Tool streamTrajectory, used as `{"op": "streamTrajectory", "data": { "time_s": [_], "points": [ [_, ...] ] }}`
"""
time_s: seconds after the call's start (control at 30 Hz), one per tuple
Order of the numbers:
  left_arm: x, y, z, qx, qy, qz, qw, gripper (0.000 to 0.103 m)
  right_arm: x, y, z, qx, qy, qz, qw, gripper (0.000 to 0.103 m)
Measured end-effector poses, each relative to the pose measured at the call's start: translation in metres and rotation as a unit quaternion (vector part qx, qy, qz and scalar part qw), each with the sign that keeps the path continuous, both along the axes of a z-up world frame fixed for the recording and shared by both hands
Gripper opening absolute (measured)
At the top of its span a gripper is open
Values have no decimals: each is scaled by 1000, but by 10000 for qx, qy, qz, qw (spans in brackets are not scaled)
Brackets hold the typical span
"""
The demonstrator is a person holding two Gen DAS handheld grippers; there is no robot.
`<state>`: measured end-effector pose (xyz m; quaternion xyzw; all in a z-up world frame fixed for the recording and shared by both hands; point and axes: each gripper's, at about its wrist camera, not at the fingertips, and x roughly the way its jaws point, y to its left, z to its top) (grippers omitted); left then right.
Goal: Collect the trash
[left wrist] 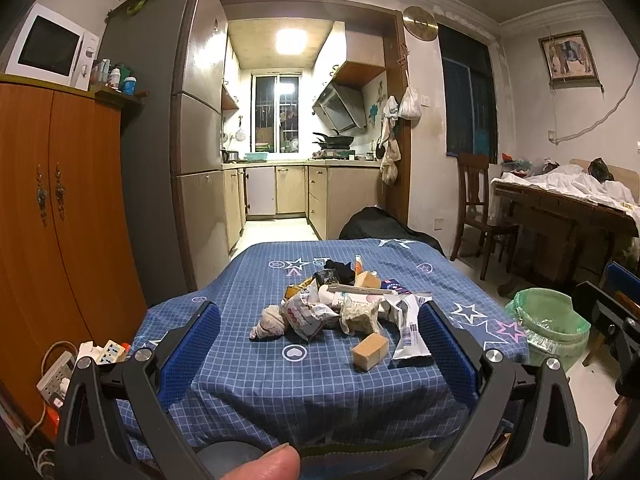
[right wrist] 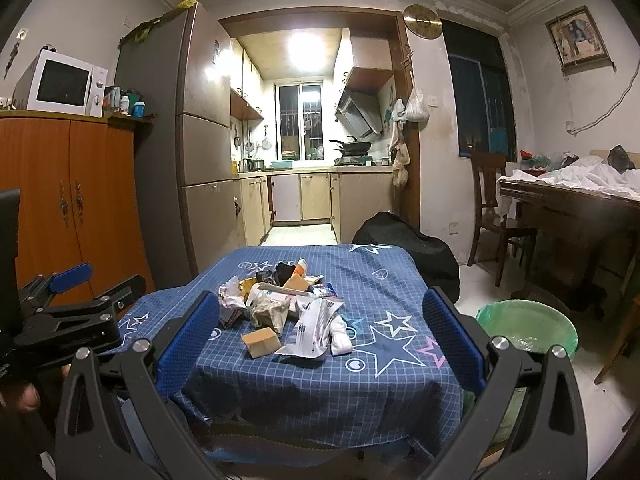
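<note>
1. Left gripper is sitting at the bottom of its frame, jaws spread wide, holding nothing; blue pads are flanking the trash pile from the near side, not touching it.
2. Right gripper is also hanging wide and empty, lower centre of its frame, short of the table edge.
3. Trash pile is lying mid-frame on the blue star-print tablecloth: crumpled wrappers, a tan box at the near edge, a white packet just beside it on the right, a balled rag on the left side.
4. Same pile is showing in the right wrist view, left of centre, with a white sock lying at its right edge.
5. Green-lined bin is standing on the floor at centre right, beside the table; also at right in the left view.
6. Left gripper is showing at the left edge of the right view.
7. Thumb tip is intruding at bottom centre.
</note>
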<state>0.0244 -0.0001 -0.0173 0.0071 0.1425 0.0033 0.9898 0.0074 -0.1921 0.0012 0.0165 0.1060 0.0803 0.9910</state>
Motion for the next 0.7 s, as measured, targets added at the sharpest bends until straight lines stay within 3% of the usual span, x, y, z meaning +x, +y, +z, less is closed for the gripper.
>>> {"op": "streamTrajectory", "data": {
  "time_s": [0.7],
  "points": [
    [20,-2,-20,84,388,-75,9992,98,13,5,-14,-74,314,106,9994,98]
  ]
}}
